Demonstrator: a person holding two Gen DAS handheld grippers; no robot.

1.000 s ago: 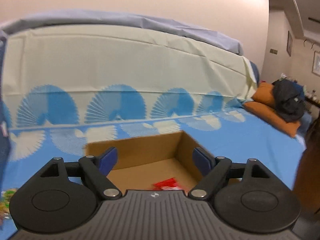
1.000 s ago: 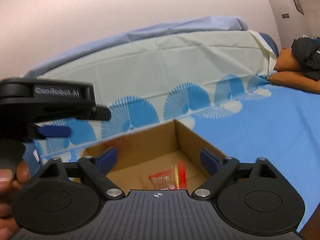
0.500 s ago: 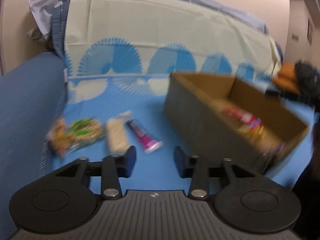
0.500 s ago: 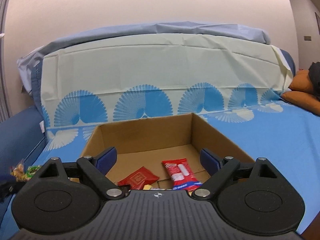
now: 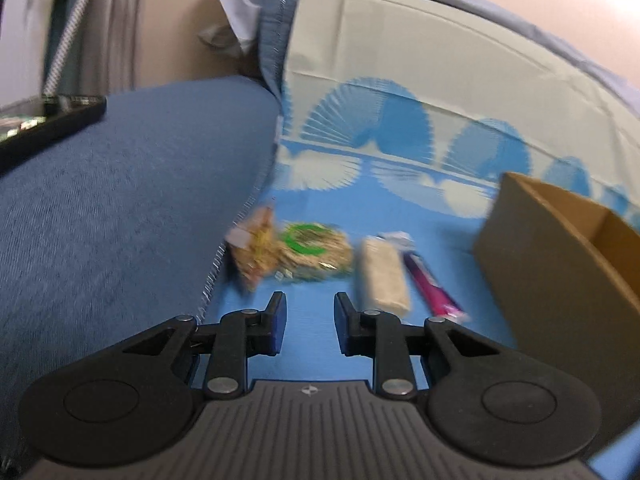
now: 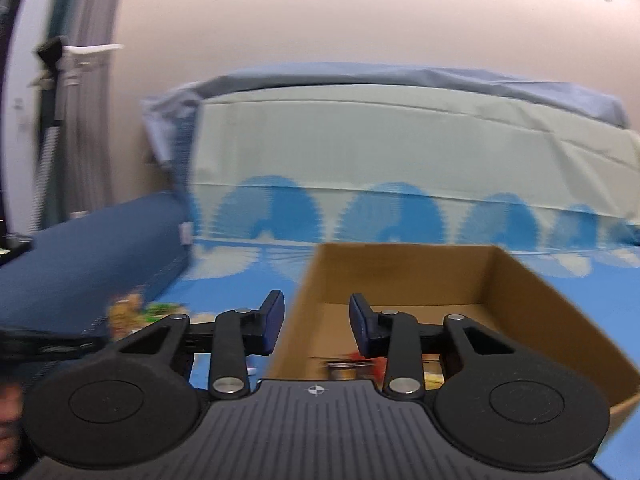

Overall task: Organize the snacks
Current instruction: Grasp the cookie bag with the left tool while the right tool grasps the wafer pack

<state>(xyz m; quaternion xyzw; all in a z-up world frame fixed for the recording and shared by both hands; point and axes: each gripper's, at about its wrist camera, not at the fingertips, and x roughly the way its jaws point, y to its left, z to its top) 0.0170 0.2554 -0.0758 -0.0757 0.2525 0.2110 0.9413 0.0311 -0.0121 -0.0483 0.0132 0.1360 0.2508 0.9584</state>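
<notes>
Loose snacks lie in a row on the blue sheet in the left wrist view: a brown pack [image 5: 256, 256], a green-labelled pack [image 5: 316, 252], a beige bar [image 5: 382, 276] and a magenta bar [image 5: 430, 288]. My left gripper [image 5: 309, 314] hovers just short of the green-labelled pack, its jaws closing with nothing between them. The cardboard box [image 5: 540, 264] stands to its right. My right gripper [image 6: 316, 312] hangs over the cardboard box [image 6: 520, 312], jaws closing and empty. The box's left wall shows through the gap, untouched. Red packs [image 6: 354, 356] lie inside, blurred.
A dark blue cushion [image 5: 120, 208] rises left of the snacks, with a black device [image 5: 48, 124] on it. A fan-patterned cover [image 5: 400, 92] stands upright behind. In the right wrist view a blurred dark tool [image 6: 44, 346] and a hand [image 6: 8, 404] show at the left edge.
My left gripper swung left and down from over the box to the loose snacks, and its jaws narrowed. The right gripper shifted left over the box's left wall, and its wide jaws narrowed.
</notes>
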